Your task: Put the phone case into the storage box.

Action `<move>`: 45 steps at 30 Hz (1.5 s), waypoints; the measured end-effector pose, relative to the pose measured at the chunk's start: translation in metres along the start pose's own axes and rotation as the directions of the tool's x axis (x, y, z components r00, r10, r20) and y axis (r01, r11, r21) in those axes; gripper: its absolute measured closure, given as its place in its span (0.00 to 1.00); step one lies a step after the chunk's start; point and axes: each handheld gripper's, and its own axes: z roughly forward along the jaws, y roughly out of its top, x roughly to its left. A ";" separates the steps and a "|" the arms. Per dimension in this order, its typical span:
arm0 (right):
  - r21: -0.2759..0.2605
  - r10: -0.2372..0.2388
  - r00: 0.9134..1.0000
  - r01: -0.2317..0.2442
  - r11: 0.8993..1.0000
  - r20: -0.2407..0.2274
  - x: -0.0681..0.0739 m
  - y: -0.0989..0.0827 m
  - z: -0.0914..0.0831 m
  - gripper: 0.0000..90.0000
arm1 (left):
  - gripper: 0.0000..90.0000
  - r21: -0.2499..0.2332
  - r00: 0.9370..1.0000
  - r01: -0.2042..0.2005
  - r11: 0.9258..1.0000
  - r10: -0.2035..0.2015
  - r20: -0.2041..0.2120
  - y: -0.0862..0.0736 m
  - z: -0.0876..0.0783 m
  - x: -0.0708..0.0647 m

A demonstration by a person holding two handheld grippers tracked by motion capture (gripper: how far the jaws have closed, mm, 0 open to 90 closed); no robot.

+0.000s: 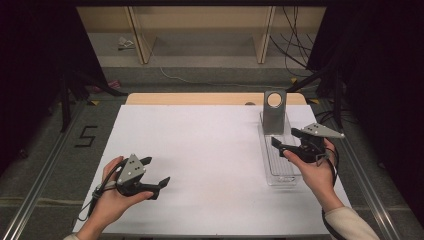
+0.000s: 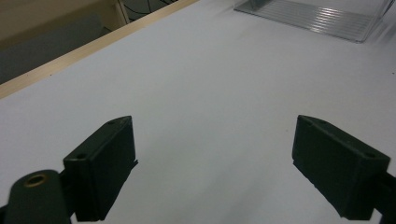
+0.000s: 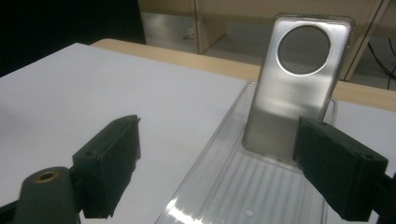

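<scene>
While propped upright, phone case inside clear tray.

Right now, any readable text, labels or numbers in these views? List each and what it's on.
"5": black mark on the grey floor left of the table, high view.
No print readable on the silvery phone case, the clear tray, the left gripper or the right gripper.
</scene>
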 end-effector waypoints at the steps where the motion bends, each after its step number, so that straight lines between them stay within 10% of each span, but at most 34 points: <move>1: 0.001 -0.008 1.000 0.008 1.000 -0.004 0.001 -0.001 0.000 0.18 | 0.14 -0.001 1.000 0.000 1.000 0.000 0.000 0.000 0.000 0.000; 45: -0.022 -0.054 0.996 0.053 0.998 -0.077 0.015 -0.028 -0.025 0.18 | 0.14 -0.006 1.000 0.006 1.000 -0.006 -0.007 -0.002 -0.001 -0.001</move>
